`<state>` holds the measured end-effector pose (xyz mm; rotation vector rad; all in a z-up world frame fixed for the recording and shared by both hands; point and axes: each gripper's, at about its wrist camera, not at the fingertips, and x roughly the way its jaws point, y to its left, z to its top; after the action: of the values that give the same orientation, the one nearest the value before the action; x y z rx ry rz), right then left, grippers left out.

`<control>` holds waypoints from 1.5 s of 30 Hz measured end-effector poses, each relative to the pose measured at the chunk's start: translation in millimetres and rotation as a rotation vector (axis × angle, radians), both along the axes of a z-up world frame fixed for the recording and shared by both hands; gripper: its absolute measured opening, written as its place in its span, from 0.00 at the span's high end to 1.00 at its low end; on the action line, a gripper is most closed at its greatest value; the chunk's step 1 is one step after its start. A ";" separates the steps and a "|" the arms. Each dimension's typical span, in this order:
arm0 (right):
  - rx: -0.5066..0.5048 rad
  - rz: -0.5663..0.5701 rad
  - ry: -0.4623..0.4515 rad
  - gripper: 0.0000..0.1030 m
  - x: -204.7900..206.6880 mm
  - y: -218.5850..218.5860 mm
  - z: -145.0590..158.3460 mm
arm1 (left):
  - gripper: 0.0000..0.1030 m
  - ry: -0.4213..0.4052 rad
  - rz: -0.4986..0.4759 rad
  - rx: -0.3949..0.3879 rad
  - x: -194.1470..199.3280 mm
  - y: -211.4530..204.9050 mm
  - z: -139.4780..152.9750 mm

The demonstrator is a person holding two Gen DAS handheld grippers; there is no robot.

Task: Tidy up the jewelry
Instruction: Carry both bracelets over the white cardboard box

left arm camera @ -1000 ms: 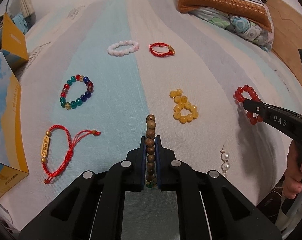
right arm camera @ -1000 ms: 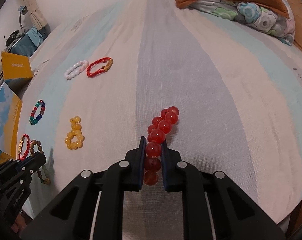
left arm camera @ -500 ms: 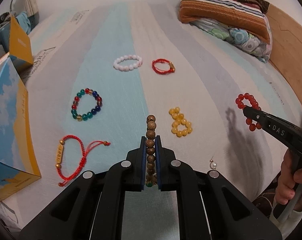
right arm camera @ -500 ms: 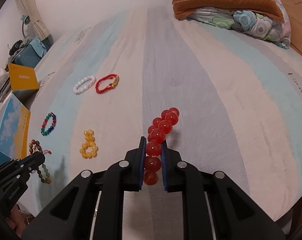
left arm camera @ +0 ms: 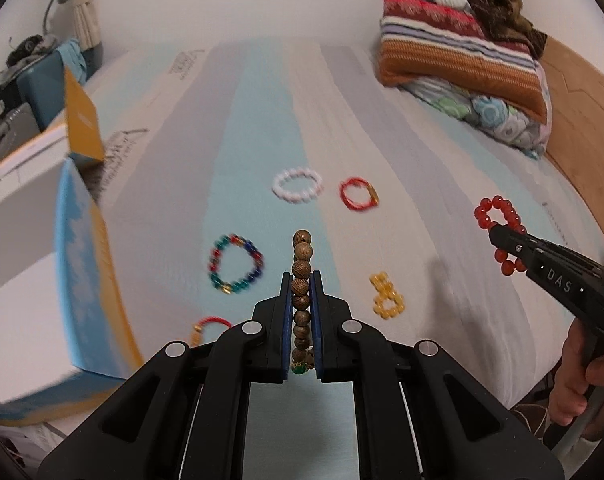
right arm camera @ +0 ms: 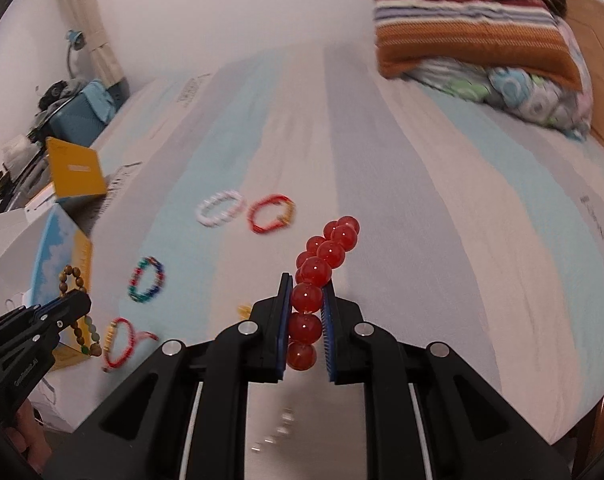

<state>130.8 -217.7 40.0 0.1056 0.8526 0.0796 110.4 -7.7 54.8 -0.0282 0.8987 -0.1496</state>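
Left gripper [left arm camera: 302, 312]: its jaws are squeezed tight on the brown wooden bracelet [left arm camera: 302, 276], held up off the bed in the middle of the left view. It looks ready to be carried away.
Right gripper [right arm camera: 306, 320]: its jaws pinch the red bead bracelet [right arm camera: 321, 264], lifted up in the middle of the right view. The tight pinch keeps the round beads from slipping.
Box [left arm camera: 82, 280]: open, at the left edge of the left view. I think the bracelets go in here.
Left on the bed [left arm camera: 421, 140]: white bracelet [left arm camera: 298, 185], red cord bracelet [left arm camera: 357, 194], colorful bracelet [left arm camera: 236, 264], yellow bracelet [left arm camera: 386, 295]. They lie apart, so each is easy to grab.
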 end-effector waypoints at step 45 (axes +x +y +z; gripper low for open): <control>-0.137 0.555 0.167 0.87 -6.7 429.1 -25.9 | 0.92 0.189 0.526 0.027 -65.6 343.6 -32.3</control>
<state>124.1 211.5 14.0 -0.2594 1.0330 0.5377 44.7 335.8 22.5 -0.2544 1.0526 0.3603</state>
